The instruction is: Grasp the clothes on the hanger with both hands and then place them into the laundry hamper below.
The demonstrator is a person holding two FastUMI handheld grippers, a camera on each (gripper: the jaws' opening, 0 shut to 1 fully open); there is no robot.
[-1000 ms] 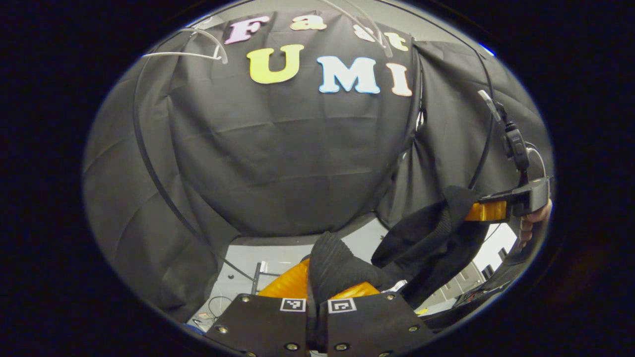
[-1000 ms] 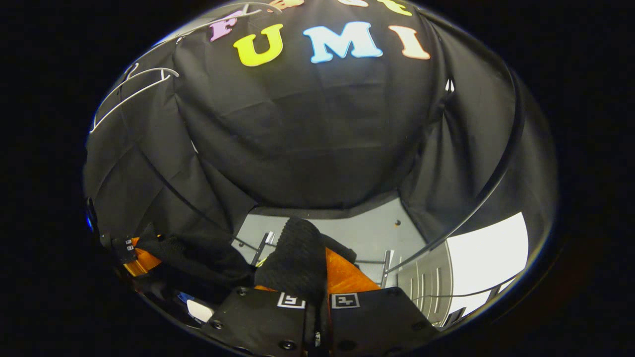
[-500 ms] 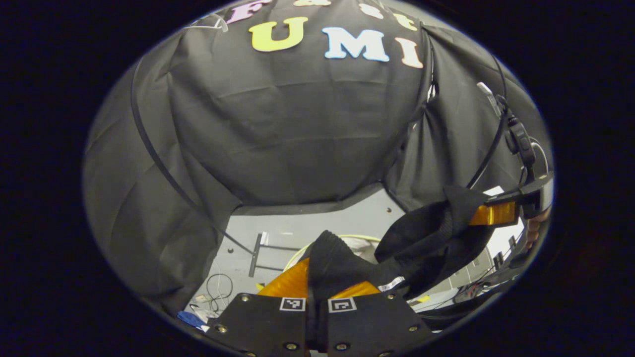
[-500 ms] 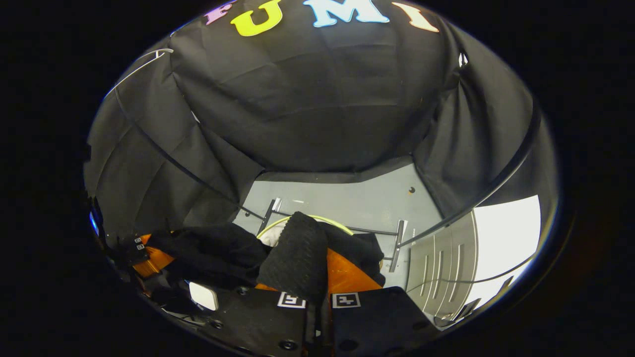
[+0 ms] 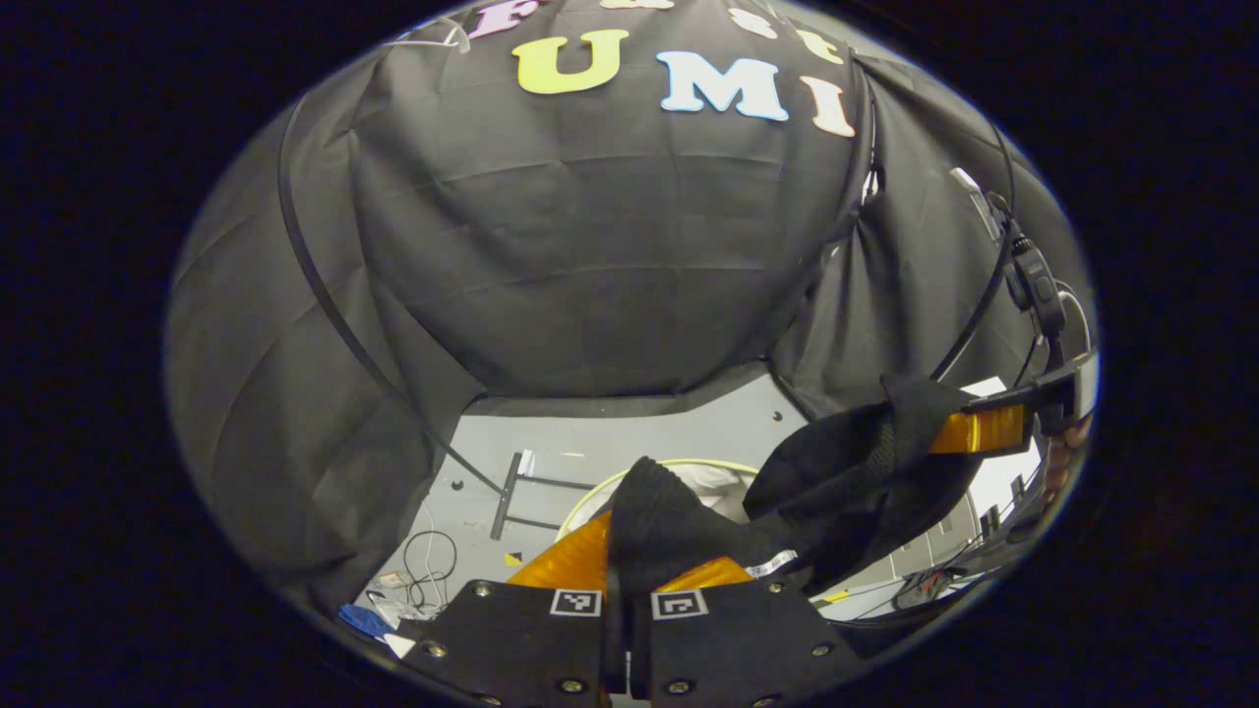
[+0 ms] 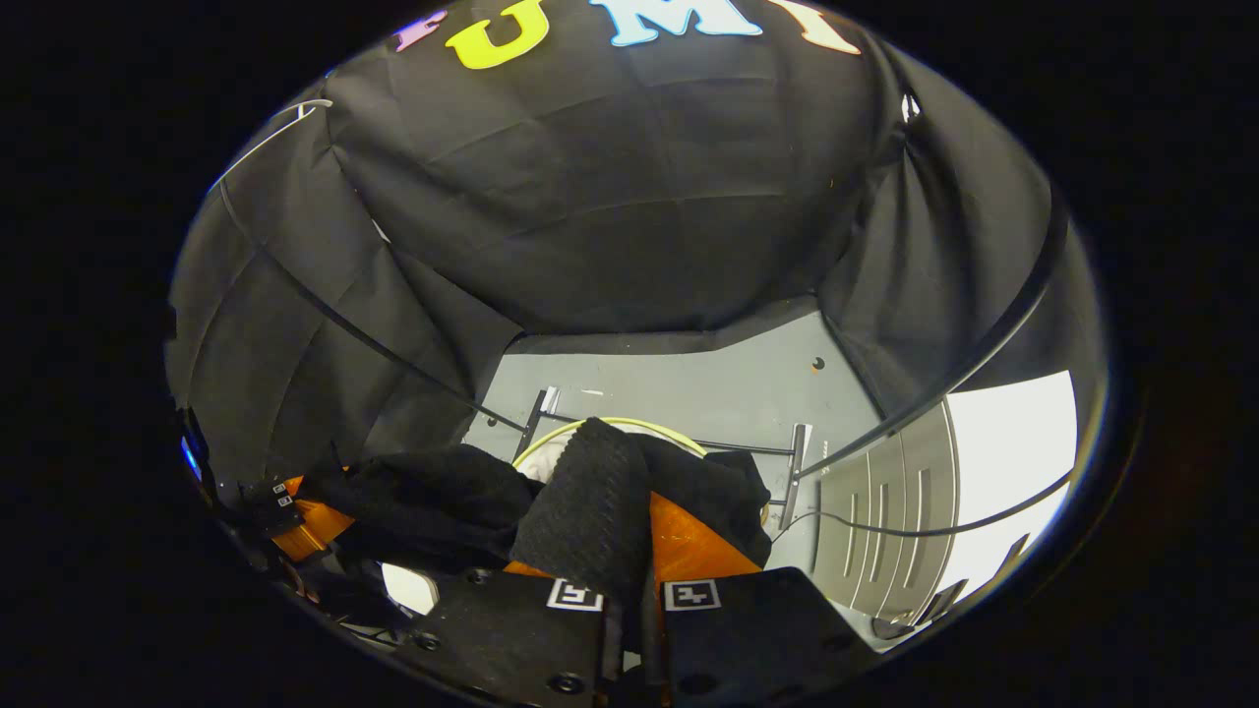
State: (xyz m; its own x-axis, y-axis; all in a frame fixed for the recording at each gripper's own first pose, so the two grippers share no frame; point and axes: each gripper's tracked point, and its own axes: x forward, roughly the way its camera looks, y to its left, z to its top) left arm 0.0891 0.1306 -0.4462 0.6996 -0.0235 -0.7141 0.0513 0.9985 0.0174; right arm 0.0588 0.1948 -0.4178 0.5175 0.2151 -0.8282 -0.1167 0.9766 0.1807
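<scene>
In the left gripper view, the left gripper [image 5: 629, 580] has its fingers closed tight on a fold of the black garment [image 5: 679, 526], whose ribbed edge stands up between them. The cloth runs from there up and to the right edge of the view, where the right gripper [image 5: 969, 430] pinches its other end, a hand [image 5: 1067, 447] behind it. Under the hanging cloth the pale rim of the laundry hamper [image 5: 689, 464] shows on the grey floor [image 5: 629, 442], with a metal stand foot [image 5: 511, 492] just beside it and cables [image 5: 433, 560] near the booth's wall.

In the right gripper view, the right gripper [image 6: 634, 580] is likewise clamped on the garment [image 6: 590, 501], ribbed fabric rising between its fingers. The cloth sags leftward to the left gripper [image 6: 305, 516] at the view's lower left edge. The hamper rim [image 6: 590, 425] peeks out just behind the cloth, on the floor [image 6: 689, 383].
</scene>
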